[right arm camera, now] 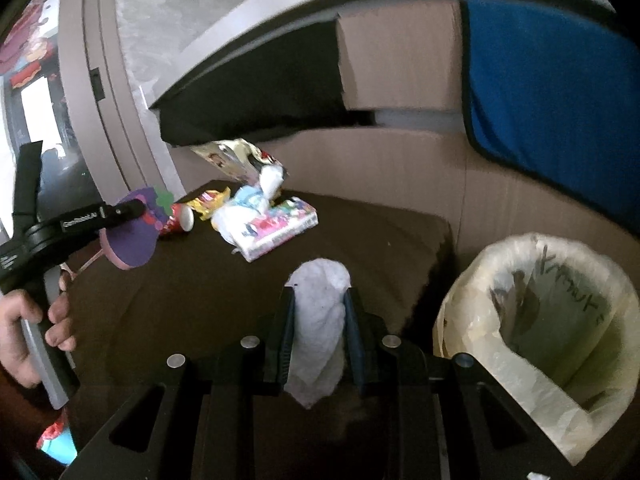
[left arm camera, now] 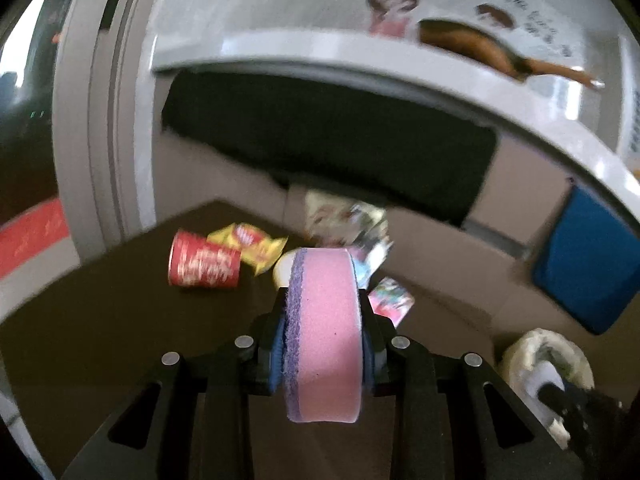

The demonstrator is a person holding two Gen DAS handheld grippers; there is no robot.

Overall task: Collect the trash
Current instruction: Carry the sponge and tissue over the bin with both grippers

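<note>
Right tool [right arm camera: 319, 328] clamping white wad [right arm camera: 320, 320], possibly tissue, lined bin [right arm camera: 540, 320] beside

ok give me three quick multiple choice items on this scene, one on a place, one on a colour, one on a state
1. Where is the lined trash bin in the right wrist view?
A. right of the brown table
B. on the table
C. left of the table

2. What colour is the face of the sponge in the left hand-held gripper?
A. green
B. pink
C. white

3. What state is the right hand-held gripper in?
A. open and empty
B. shut on a red cup
C. shut on a white wad

Answers:
1 A, the bin stands off the table's right edge.
2 B, pink foam with a purple scrub layer.
3 C, both pads press the white wad.
</note>
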